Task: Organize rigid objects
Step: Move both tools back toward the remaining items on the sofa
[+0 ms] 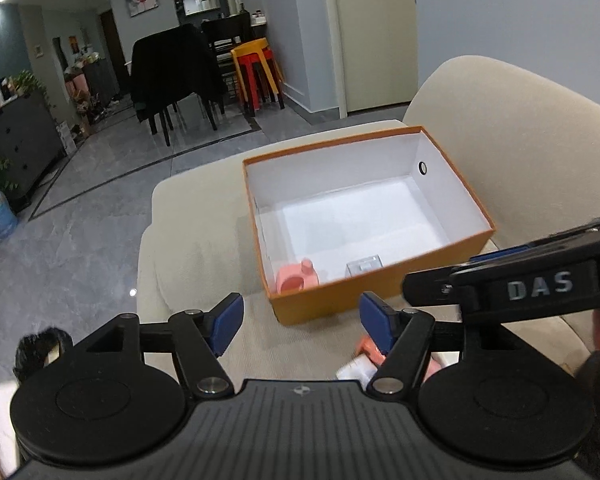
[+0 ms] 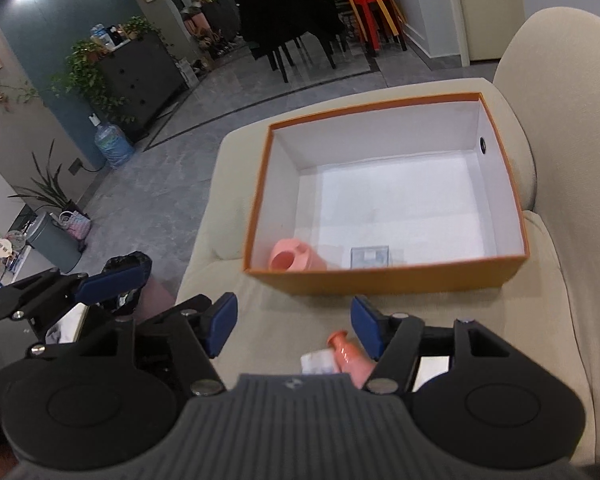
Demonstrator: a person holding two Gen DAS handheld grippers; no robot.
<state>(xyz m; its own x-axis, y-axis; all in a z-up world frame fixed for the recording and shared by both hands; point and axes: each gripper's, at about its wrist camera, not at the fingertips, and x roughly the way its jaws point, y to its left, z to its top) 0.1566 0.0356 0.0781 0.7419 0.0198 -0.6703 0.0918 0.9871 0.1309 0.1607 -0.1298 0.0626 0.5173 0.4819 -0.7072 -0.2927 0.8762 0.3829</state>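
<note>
Grippers first: the left gripper (image 1: pixel 302 326) has its blue pads apart with nothing between them, and the right gripper (image 2: pixel 294 328) likewise stands apart and empty. Both hover over the beige sofa cushion (image 2: pixel 292 296), just short of the orange box (image 2: pixel 384 278) with the white inside.

Inside the box, against its near wall, lie a pink plastic piece (image 2: pixel 294 256) and, just beside it, a small clear case (image 2: pixel 369 258). More things wait on the cushion below the right gripper: a pink bottle-shaped piece (image 2: pixel 346 350) touching a small white packet (image 2: pixel 318 362).

Judging by this, the sorting is partway along, and the hands appear to be between a drop and the next pick. The next move likely calls for lowering one gripper onto the pink piece or the packet, which sit close under the body and partly hidden.

Readable writing: "DAS" in raised letters on the right gripper's side, seen from the left wrist. Nothing else can be read.
</note>
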